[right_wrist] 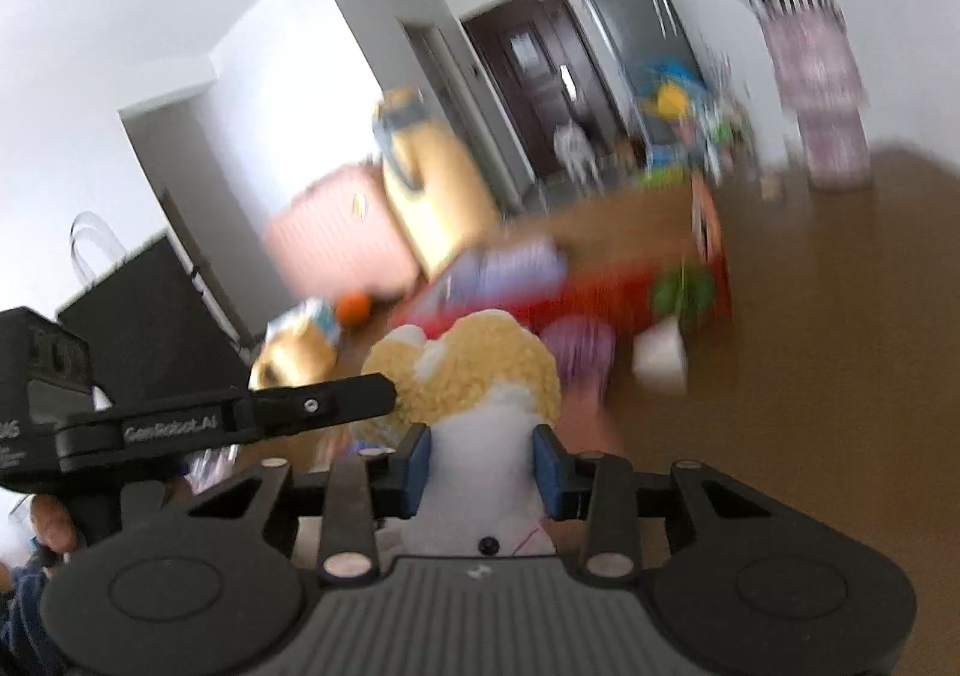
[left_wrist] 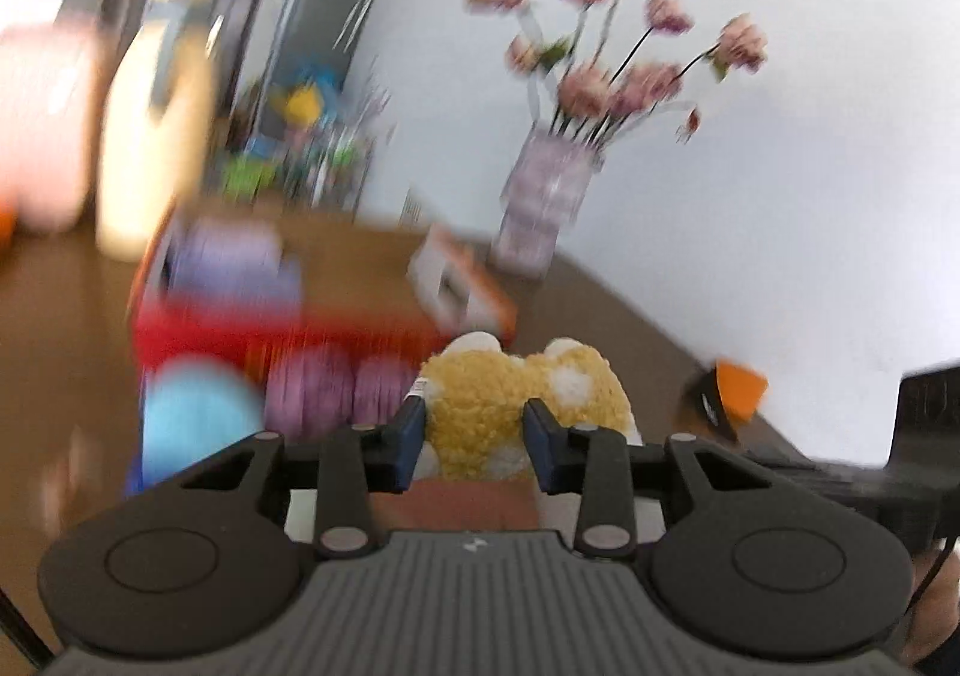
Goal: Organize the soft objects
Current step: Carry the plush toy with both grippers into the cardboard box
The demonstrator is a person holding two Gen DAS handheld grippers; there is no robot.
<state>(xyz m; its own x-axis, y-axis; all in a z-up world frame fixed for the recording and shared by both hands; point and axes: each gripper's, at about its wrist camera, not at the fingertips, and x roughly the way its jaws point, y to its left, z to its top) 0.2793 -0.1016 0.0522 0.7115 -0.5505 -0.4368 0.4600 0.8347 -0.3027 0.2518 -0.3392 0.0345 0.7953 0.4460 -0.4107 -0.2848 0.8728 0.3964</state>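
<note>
Plush toy (left_wrist: 480, 406) sits clamped in both hand-held grippers (left_wrist: 474, 436) (right_wrist: 483, 463); only the right view shows its white belly.

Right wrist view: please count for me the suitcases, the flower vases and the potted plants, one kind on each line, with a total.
Suitcases: 2, the pink suitcase and the yellow suitcase
Flower vases: 1, the flower vase at the far right
Potted plants: 1, the potted plant in a white pot
Total: 4
</note>
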